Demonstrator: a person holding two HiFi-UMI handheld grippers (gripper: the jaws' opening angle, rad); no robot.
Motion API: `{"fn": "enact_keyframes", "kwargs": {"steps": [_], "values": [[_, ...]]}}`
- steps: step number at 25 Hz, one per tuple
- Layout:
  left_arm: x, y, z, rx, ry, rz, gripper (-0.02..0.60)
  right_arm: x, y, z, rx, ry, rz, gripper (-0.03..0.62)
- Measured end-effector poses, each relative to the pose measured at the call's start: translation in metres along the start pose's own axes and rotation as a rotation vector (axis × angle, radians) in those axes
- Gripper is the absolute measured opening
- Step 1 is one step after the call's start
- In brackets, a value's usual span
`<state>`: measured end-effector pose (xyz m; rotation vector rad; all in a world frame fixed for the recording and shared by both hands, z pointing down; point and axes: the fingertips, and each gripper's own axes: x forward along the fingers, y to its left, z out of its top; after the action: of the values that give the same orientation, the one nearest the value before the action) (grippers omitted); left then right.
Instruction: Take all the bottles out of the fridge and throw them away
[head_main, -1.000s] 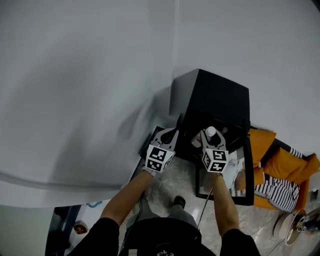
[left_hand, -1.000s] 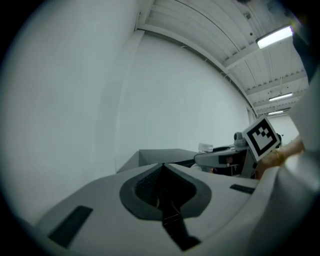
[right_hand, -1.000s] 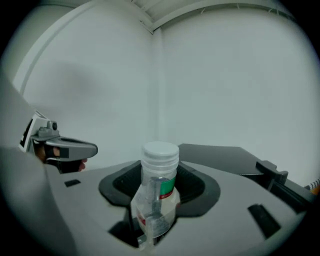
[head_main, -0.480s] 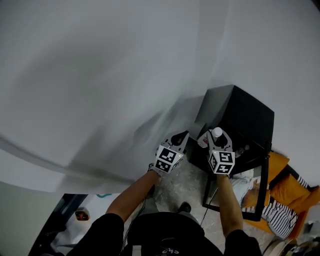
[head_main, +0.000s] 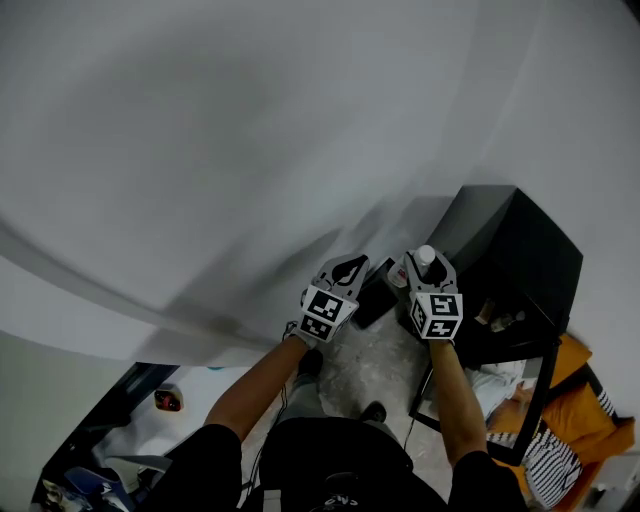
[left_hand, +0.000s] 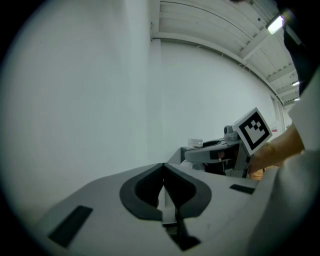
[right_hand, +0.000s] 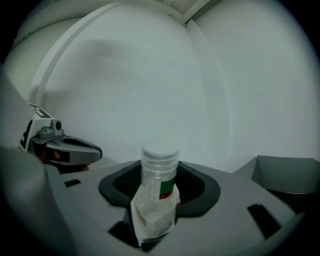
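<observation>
Gripping a bottle (right_hand: 159, 182), the right gripper (head_main: 424, 262) has its jaws apart around the body, pads pressed on both sides. The bottle is clear plastic with a white cap and a red and green label, stands upright, and looks empty or nearly so. It is out of the fridge (head_main: 530, 255), held in front of the white wall (head_main: 250, 150). The left gripper (left_hand: 163, 186) has its jaws closed together with nothing between them, and it is level with the right one, just beside it. The fridge is a black cabinet at the right of the head view, with its door (head_main: 538, 400) swung open. Small items show on a shelf inside (head_main: 500, 320), but what they are cannot be made out. Orange and striped cloth (head_main: 565, 445) lies beyond the door. Against the frame one second earlier, both grippers have moved off from the fridge opening. The fridge now sits further right in the head view, and the wall fills more of it. The hold on the bottle and the closed left jaws are unchanged.
</observation>
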<state>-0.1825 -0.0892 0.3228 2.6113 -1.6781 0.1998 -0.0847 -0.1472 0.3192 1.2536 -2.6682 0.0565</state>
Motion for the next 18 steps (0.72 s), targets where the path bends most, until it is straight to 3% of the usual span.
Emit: {"fn": "enact_keyframes", "kwargs": {"steps": [8, 18], "values": [[0.012, 0.008, -0.036, -0.048, 0.058, -0.025, 0.002, 0.033, 0.0, -0.034, 0.022, 0.051, 0.006, 0.209], [0.068, 0.007, -0.122, -0.089, 0.168, -0.127, 0.002, 0.071, -0.027, -0.14, 0.089, 0.167, -0.046, 0.209]]}}
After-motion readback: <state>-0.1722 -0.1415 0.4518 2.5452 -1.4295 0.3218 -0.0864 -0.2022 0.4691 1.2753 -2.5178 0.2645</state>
